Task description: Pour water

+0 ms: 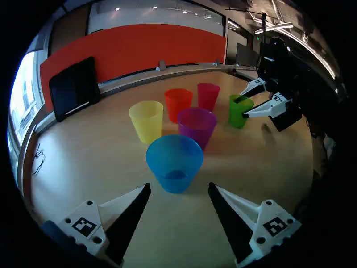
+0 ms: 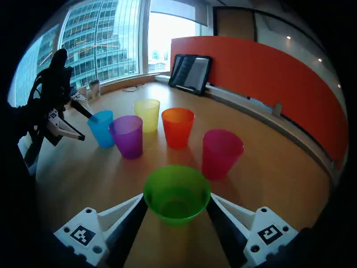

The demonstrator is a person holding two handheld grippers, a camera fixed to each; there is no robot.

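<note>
Six plastic cups stand upright in a cluster on a wooden table point(image 1: 89, 152). The blue cup point(image 1: 174, 163) sits just ahead of my left gripper point(image 1: 178, 187), which is open, its fingertips level with the cup's base. In the right gripper view the green cup point(image 2: 177, 194) stands between the fingers of my right gripper point(image 2: 176, 197), which is open and flanks its rim. The left gripper view shows the right gripper point(image 1: 242, 106) on either side of the green cup point(image 1: 240, 110). The left gripper point(image 2: 88, 127) is beside the blue cup point(image 2: 101, 128). I cannot tell whether either cup holds water.
Yellow point(image 1: 146, 120), purple point(image 1: 197, 126), orange point(image 1: 177, 103) and magenta point(image 1: 208, 96) cups stand between the blue and green ones. A black screen point(image 1: 75, 87) leans against the orange wall. A cable point(image 1: 39, 156) lies near the table's window edge.
</note>
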